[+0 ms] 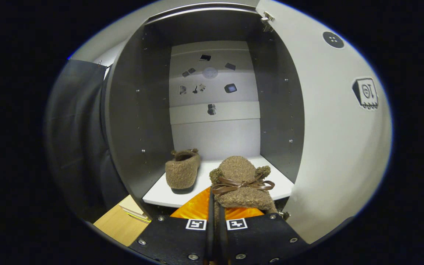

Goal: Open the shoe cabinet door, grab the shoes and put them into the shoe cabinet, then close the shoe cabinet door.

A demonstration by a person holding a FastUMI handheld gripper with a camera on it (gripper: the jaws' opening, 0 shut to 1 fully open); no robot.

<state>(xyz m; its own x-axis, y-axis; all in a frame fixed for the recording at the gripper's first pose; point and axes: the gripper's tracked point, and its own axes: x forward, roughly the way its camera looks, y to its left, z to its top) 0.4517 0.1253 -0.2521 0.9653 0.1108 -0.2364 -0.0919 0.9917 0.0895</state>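
Observation:
The shoe cabinet [134, 110] stands open, its white door [337, 147] swung out to the right. One brown fuzzy slipper [183, 170] rests on the white bottom shelf [160, 193], at the left, heel towards me. My gripper [215, 221] is shut on the second brown slipper [242, 180], which has a brown ribbon bow. The fingers pinch its near edge. This slipper hangs at the shelf's front edge, right of the first one; whether it touches the shelf I cannot tell.
Dark cabinet side walls flank the opening, with a pale back panel [215, 136] behind. A hinge [267, 18] shows at the door's top. Black cloth [76, 140] hangs left of the cabinet. A wooden floor patch [122, 222] lies below left.

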